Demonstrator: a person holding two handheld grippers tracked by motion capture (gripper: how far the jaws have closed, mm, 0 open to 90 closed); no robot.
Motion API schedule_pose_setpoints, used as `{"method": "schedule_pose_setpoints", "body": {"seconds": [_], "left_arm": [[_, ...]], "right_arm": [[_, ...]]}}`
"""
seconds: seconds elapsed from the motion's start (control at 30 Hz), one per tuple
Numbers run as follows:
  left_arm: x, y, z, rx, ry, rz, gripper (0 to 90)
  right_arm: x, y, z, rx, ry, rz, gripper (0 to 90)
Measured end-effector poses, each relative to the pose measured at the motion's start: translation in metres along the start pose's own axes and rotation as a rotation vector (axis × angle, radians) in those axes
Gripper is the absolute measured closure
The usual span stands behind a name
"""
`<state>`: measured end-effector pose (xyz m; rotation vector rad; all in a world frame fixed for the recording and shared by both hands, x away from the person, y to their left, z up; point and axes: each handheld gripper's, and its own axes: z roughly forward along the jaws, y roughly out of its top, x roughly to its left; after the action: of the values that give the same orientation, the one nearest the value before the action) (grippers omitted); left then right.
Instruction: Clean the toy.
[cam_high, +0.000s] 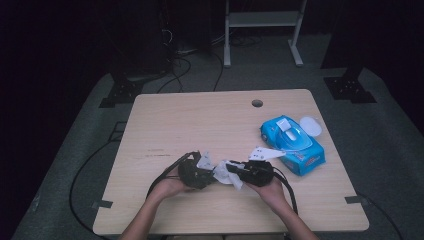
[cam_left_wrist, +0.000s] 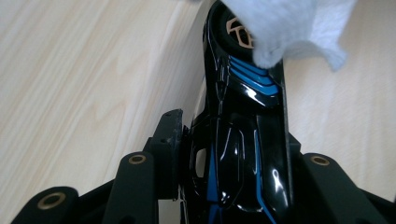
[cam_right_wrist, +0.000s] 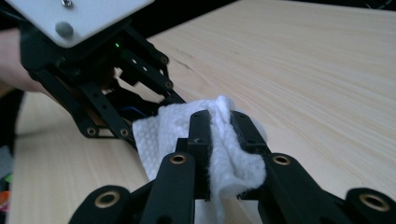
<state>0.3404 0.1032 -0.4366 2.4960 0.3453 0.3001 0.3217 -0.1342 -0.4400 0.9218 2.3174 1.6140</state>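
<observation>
Hands meet near the front of the desk (cam_high: 165, 120). The left hand-held gripper (cam_high: 200, 173) has its jaws closed on a shiny black thing with blue stripes (cam_left_wrist: 243, 140) (I cannot tell what it is). The jaws press on both of its sides. The right hand-held gripper (cam_right_wrist: 219, 140) is pinched tight on a white wipe (cam_right_wrist: 163, 130), and the wipe bulges out around its jaws. The wipe lies over the far tip of the black thing, touching it. In the high view the wipe (cam_high: 223, 172) sits between the two grippers, just above the desk. A blue pack of wipes (cam_high: 295, 145) lies on the desk on the right, with its lid flipped open.
</observation>
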Motion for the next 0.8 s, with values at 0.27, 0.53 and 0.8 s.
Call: {"method": "schedule_pose_setpoints", "body": {"seconds": [0.27,0.53,0.8], "left_arm": [[0.000,0.006,-0.022,-0.187,-0.060,-0.037,56.4],[0.002,0.005,-0.024,-0.231,-0.080,-0.052,56.3],[0.008,0.001,-0.031,-0.290,-0.090,-0.097,56.4]], "right_arm": [[-0.016,0.002,-0.018,-0.052,-0.020,0.039,79.0],[-0.006,0.013,-0.026,-0.114,0.016,0.035,79.1],[-0.013,0.001,-0.019,-0.075,0.008,0.069,79.2]]}}
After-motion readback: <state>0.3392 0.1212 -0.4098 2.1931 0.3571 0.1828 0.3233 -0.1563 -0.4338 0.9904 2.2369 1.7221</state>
